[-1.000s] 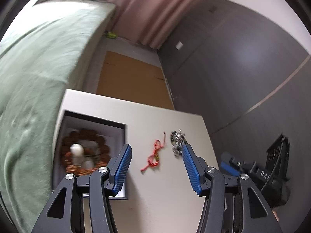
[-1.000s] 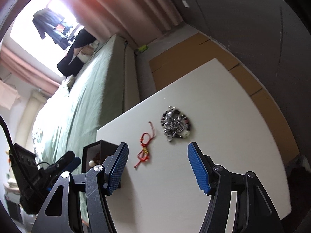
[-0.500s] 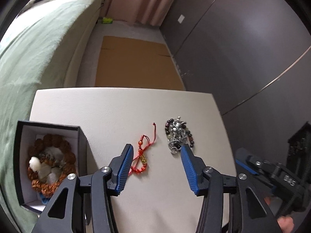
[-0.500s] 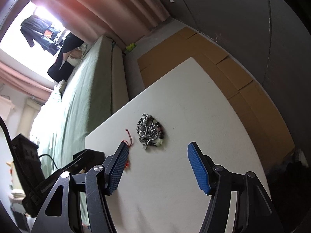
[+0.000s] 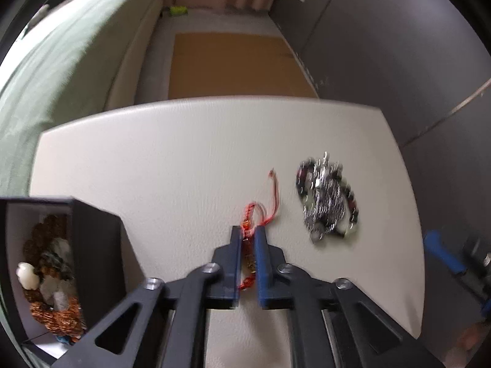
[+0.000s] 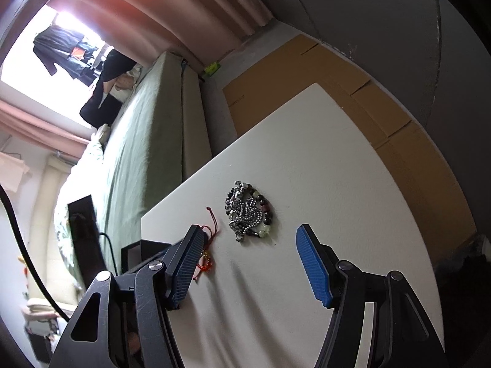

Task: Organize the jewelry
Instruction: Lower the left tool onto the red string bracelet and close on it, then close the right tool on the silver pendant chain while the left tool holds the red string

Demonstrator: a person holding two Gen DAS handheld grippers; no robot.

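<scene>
Jewelry lies on a white counter (image 5: 190, 159) and in a black box (image 5: 95, 245) at the counter's left edge. The box is open at the top, with a pale lining. Inside it sit a bracelet of brown beads (image 5: 36, 239), a white stone (image 5: 27, 277), some grey-green stones and a coil of orange-brown beads (image 5: 58, 319), all heaped together; which touches which is hard to tell.

On the bare counter, the red cord (image 5: 260, 211) lies right of the box, its loose end trailing away from the camera. The left claw (image 5: 248, 236) points steeply down over it. Its jaws have just been closing and now stand almost together, pinching the cord's knotted middle between the blue pads; a small gold charm shows in the narrow gap. Part of the cord sticks out beyond the fingertips and rests on the counter.

Just beside the cord, on its right, a silver chain (image 5: 325, 202) is piled on a ring of dark and pale green beads (image 5: 353, 205), apart from the cord.

The right claw (image 6: 248, 239) hovers above the counter, jaws standing wide apart with nothing between them. In its view the bead ring and chain lie beyond the fingertips, untouched, and the cord (image 6: 211, 233) lies by its left finger.

A green bed (image 5: 55, 70) runs along the counter's left side, and flat cardboard (image 5: 233, 64) covers the floor beyond.
</scene>
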